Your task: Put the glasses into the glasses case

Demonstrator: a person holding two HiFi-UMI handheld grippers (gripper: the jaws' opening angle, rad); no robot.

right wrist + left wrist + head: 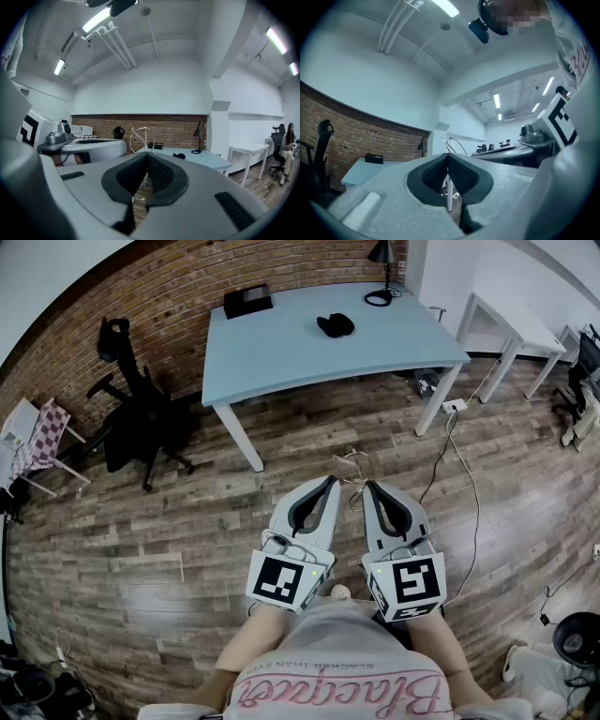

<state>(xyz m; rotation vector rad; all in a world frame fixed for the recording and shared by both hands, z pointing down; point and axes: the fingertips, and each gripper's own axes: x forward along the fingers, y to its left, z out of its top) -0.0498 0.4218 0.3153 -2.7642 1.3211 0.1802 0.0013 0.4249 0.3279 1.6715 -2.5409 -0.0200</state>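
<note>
Head view: left gripper [330, 482] and right gripper [367, 486] are held low centre, both jaws shut tight on nothing. A black object [335, 324], glasses or case unclear, is seen up top on the table [281, 357], well apart from both.

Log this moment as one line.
left gripper: shut, empty | right gripper: shut, empty | both over floor, short of table | black item on table: untouched | task: not started

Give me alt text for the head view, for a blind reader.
Left gripper and right gripper, both shut and empty, point side by side toward a pale blue table bearing a black box, a dark object and a lamp.
</note>
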